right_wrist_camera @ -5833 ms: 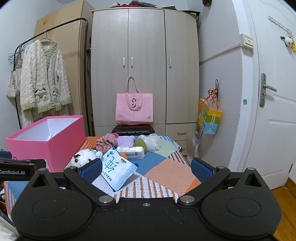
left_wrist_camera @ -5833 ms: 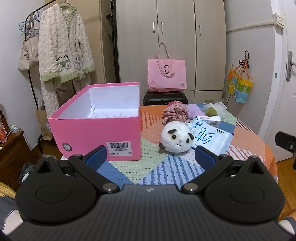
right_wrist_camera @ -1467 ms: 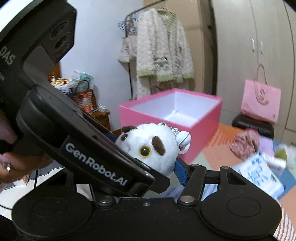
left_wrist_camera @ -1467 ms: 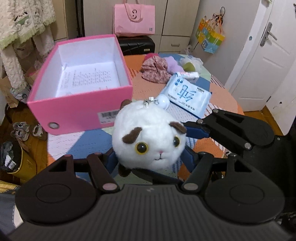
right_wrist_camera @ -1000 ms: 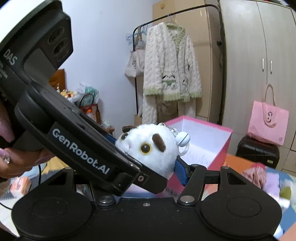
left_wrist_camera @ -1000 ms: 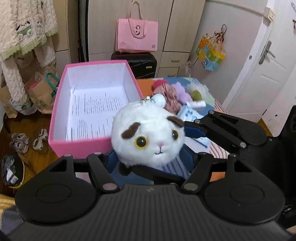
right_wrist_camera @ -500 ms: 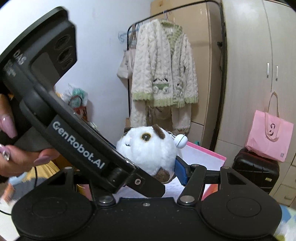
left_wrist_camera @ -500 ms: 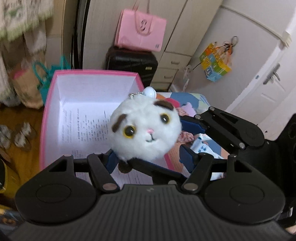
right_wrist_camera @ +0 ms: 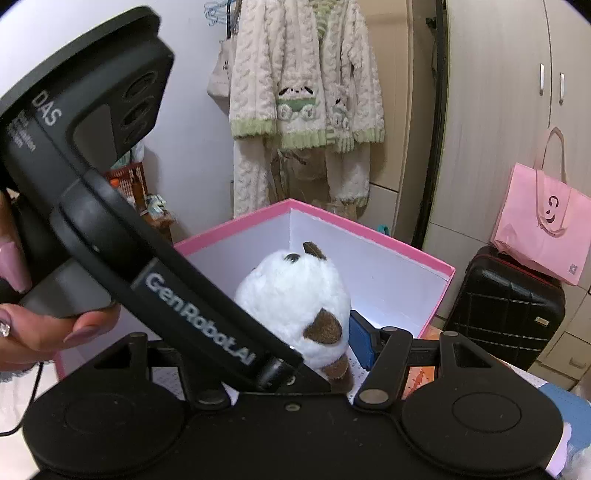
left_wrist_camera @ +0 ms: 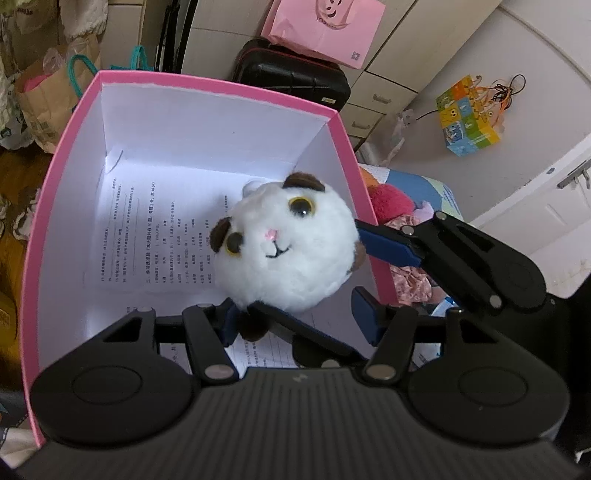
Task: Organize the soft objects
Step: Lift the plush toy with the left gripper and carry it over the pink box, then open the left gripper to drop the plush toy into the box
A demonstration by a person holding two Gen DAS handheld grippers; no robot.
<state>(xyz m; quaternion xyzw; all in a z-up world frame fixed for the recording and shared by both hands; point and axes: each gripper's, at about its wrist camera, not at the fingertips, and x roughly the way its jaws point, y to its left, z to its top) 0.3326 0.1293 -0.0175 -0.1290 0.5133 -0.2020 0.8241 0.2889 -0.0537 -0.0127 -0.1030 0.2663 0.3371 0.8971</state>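
A round white plush hamster (left_wrist_camera: 284, 254) with brown ears hangs over the open pink box (left_wrist_camera: 221, 86), tilted, low between its walls. My right gripper (right_wrist_camera: 295, 343) is shut on the plush (right_wrist_camera: 295, 295); one blue pad presses its side, and the other finger is hidden behind the left gripper's body. In the left wrist view its fingers (left_wrist_camera: 391, 247) clamp the toy from the right and from beneath. My left gripper (left_wrist_camera: 297, 319) has its jaws closing below the plush. Its left pad brushes a brown foot, and its right pad stands free.
A printed sheet (left_wrist_camera: 147, 236) lines the box floor. Pink and red cloths (left_wrist_camera: 391, 201) lie on the table right of the box. Behind are a black suitcase (left_wrist_camera: 291, 77), a pink tote (left_wrist_camera: 325, 26) and a paper bag (left_wrist_camera: 48, 88). A person's hand (right_wrist_camera: 55, 328) holds the left gripper.
Both grippers carried the plush from above the table to over the box and lower into it. The toy tilted. The left jaws narrowed and its right pad came off the plush.
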